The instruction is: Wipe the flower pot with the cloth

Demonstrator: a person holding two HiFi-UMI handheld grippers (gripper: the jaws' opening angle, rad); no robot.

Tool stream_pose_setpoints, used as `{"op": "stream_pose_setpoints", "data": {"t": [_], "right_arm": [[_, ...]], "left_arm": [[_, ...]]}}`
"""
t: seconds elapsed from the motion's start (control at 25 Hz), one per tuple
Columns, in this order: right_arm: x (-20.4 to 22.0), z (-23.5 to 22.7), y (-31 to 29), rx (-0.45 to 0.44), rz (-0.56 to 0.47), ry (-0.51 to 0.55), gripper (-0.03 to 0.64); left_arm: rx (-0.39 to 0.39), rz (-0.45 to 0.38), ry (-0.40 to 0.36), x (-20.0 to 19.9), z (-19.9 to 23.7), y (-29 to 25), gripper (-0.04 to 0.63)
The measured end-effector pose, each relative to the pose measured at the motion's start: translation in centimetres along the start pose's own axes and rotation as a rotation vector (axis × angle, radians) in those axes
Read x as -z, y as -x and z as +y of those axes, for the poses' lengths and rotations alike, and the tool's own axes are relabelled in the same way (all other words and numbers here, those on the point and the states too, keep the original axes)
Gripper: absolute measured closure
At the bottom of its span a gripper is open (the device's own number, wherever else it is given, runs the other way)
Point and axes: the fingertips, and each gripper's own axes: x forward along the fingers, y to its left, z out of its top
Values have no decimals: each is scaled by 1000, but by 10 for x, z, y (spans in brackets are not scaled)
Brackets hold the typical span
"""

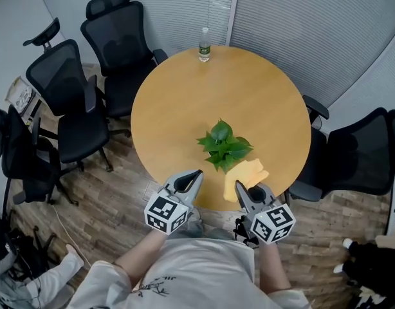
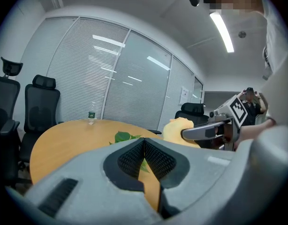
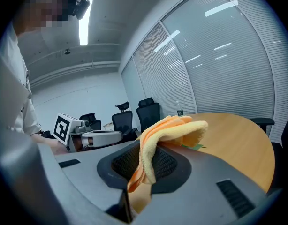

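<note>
A small leafy green plant point(image 1: 223, 145) stands on the round wooden table point(image 1: 184, 95); its leaves hide the pot. My right gripper point(image 1: 239, 187) hangs at the table's near edge, shut on a yellow-orange cloth point(image 1: 246, 176) that drapes forward towards the plant. In the right gripper view the cloth point(image 3: 172, 130) is pinched between the pads and folds over the jaws. My left gripper point(image 1: 196, 172) is beside it on the left, shut and empty, with the plant's leaves point(image 2: 123, 137) just beyond its tips.
A water bottle point(image 1: 204, 45) stands at the table's far edge. Black office chairs point(image 1: 82, 108) crowd the left side and another chair point(image 1: 361, 153) sits on the right. Window blinds run behind the table.
</note>
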Motion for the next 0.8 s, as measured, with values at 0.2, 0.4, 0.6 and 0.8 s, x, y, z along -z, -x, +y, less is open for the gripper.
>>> {"op": "stream_pose_setpoints", "data": {"t": [0.2, 0.4, 0.6, 0.8], "right_arm": [[-7, -14, -3, 31, 6, -12, 564], [-12, -33, -4, 36, 10, -17, 564], [-18, -45, -4, 15, 35, -9, 563], [-26, -63, -3, 22, 47, 17, 564]], "left_arm": [[11, 11, 12, -3, 9, -11, 584], [6, 13, 16, -7, 13, -24, 584], [-15, 23, 30, -10, 8, -30, 584], [-48, 32, 35, -8, 16, -35, 584]]}}
